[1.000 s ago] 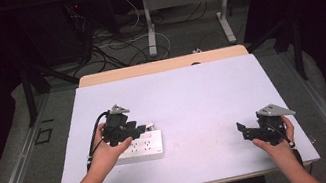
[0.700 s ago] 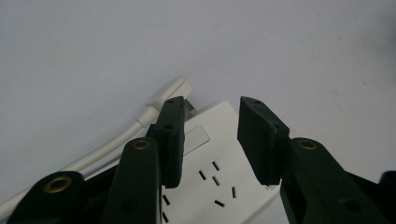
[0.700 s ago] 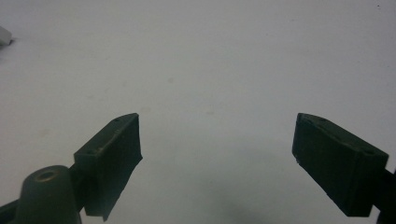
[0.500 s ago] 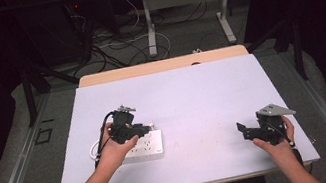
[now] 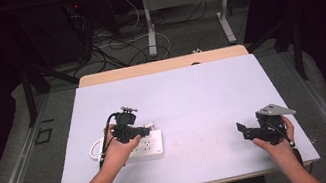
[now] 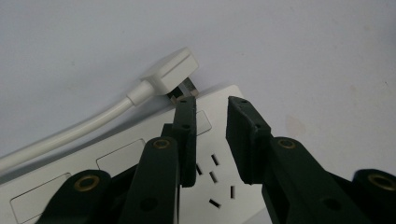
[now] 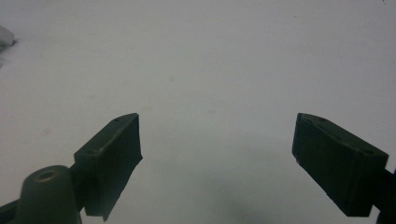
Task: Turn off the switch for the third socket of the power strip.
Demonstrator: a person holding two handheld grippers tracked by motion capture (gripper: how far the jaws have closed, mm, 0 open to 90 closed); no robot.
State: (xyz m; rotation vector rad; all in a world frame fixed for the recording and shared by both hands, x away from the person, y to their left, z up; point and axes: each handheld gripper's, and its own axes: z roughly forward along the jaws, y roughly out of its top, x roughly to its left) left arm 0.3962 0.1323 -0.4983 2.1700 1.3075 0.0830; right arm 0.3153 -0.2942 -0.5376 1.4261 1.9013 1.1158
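Lying underneath: a pale, faintly lilac table top (image 5: 191, 91) is taking up the middle of the room, with a strip of wooden board (image 5: 161, 65) showing along its far edge.
Room: grey floor is running round the table; a tangle of floor cables (image 5: 117, 43) is lying beyond it, under a desk on metal legs (image 5: 149, 23); dark hangings are closing in both sides.
Count, power strip: one, white (image 5: 148, 146), lying flat on the person's left half of the table, near the front edge.
Count, plug: one, white (image 6: 170, 74), sitting at the strip's end with its prongs partly showing; whether it is fully seated I cannot tell.
Count, cord: one white cord (image 6: 70, 133) is trailing away from that plug along the strip.
Count, grippers: two, one in each hand.
Left gripper (image 6: 212, 105): it is hovering right over the strip's socket face. Its jaws have just been closing and are standing a narrow gap apart. Nothing is being pinched, and the socket slots are showing through the gap. One jaw tip is sitting just beside the plug.
Right gripper (image 7: 217, 135): it is resting well apart from the strip on the right side of the table, jaws spread wide over bare surface and holding nothing.
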